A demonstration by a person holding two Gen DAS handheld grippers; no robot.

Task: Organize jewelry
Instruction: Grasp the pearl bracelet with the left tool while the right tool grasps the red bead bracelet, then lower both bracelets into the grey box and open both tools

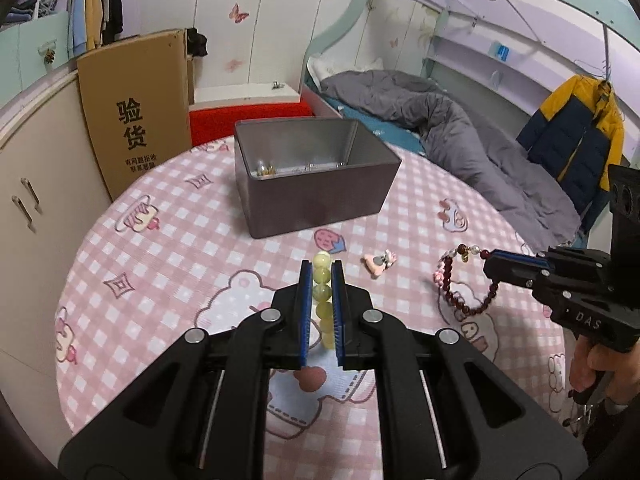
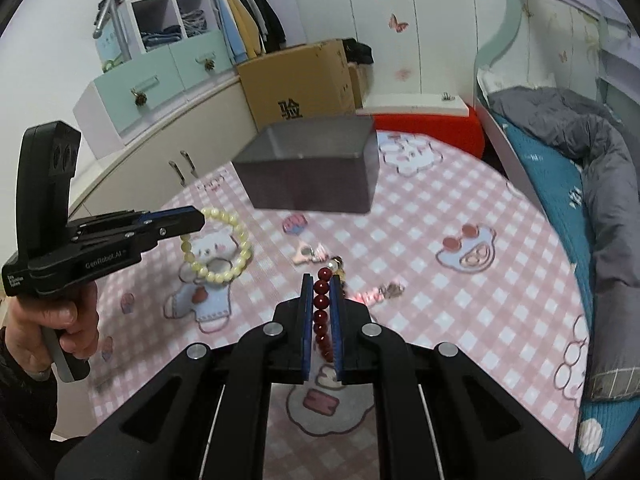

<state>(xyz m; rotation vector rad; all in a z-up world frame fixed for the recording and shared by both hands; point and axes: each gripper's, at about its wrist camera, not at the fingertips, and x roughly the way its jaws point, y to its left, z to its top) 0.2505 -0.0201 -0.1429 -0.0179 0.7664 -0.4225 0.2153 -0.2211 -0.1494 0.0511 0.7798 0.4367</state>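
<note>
My left gripper (image 1: 322, 266) is shut on a pale yellow-green bead bracelet (image 1: 323, 300) and holds it above the pink checked table; in the right wrist view the bracelet (image 2: 218, 246) hangs as a loop from that gripper (image 2: 200, 218). My right gripper (image 2: 321, 280) is shut on a dark red bead bracelet (image 2: 322, 312), which hangs from it (image 1: 490, 262) in the left wrist view (image 1: 466, 284). An open grey box (image 1: 312, 172) stands further back on the table with small jewelry pieces inside. A small pink charm (image 1: 378, 262) lies on the cloth between the grippers.
The round table (image 1: 160, 264) has a pink checked cloth. A cardboard box (image 1: 134, 108) and cabinets stand behind at the left, a red stool (image 1: 250, 118) behind the grey box, and a bed with a grey quilt (image 1: 460, 132) to the right.
</note>
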